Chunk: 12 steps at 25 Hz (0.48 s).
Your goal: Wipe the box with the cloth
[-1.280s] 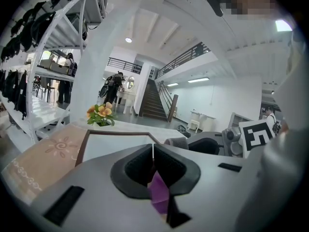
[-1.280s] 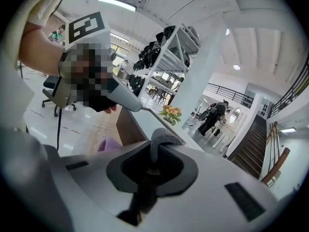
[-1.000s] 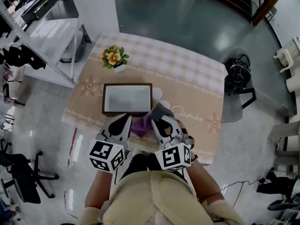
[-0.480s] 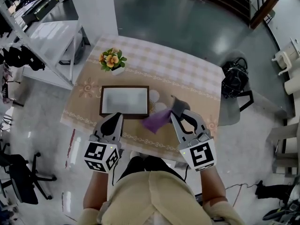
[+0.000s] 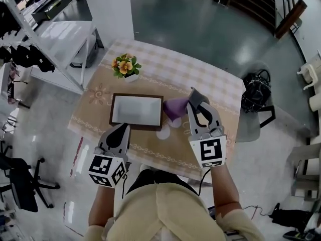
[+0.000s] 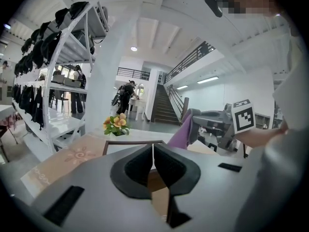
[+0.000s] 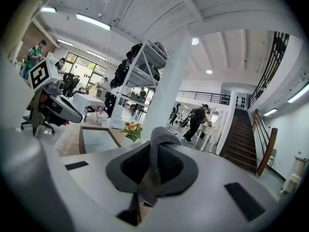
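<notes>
Just left of the right tool (image 5: 193, 94), the box (image 5: 136, 109), flat on the counter (image 5: 210, 84). Swung over from the box's near edge within the last second, pinching the cloth (image 5: 174, 107); probably lining up a first pass. Left tool (image 5: 120, 130) drawn back, closed on nothing. Right tool view only: cloth clamped deep between jaws. Head view only: cloth hanging beside the box's right rim.

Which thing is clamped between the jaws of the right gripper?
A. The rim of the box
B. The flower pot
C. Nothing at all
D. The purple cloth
D: the right gripper has its jaws shut on the purple cloth, which hangs just to the right of the box, as the head view and the right gripper view both show.
</notes>
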Tool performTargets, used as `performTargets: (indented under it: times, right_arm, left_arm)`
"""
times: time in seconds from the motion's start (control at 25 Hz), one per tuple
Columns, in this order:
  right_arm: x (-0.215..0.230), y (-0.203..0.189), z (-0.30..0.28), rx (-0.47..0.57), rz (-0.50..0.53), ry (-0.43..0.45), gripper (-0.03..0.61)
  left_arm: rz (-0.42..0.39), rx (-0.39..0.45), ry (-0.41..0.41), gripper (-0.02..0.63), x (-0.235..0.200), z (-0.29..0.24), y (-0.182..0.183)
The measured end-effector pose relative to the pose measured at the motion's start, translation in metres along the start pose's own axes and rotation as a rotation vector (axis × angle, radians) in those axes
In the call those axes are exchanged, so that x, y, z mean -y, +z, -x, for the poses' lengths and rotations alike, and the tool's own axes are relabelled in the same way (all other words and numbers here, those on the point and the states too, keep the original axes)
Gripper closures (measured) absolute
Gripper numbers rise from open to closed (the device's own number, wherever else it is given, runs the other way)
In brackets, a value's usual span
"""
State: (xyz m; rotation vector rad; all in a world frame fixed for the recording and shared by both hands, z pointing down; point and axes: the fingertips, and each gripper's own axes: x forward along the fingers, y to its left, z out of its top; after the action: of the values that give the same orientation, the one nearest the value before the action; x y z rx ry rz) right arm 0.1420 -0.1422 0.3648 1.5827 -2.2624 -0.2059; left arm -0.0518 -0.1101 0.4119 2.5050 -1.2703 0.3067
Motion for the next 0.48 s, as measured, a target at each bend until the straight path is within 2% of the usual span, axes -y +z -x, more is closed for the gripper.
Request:
performTargets:
  times: [0.2,0.48]
  right_arm:
    - [-0.006,-0.014,-0.031,0.058,-0.139,0.062,0.54]
    - [-0.027,-0.045,-0.065,0.025,-0.331,0.199,0.54]
  left_arm:
    - [0.004,-0.01,0.048,0.591,-0.004,0.002,-0.003]
    - [0.005,-0.033,0.097,0.591,-0.005,0.002,-0.01]
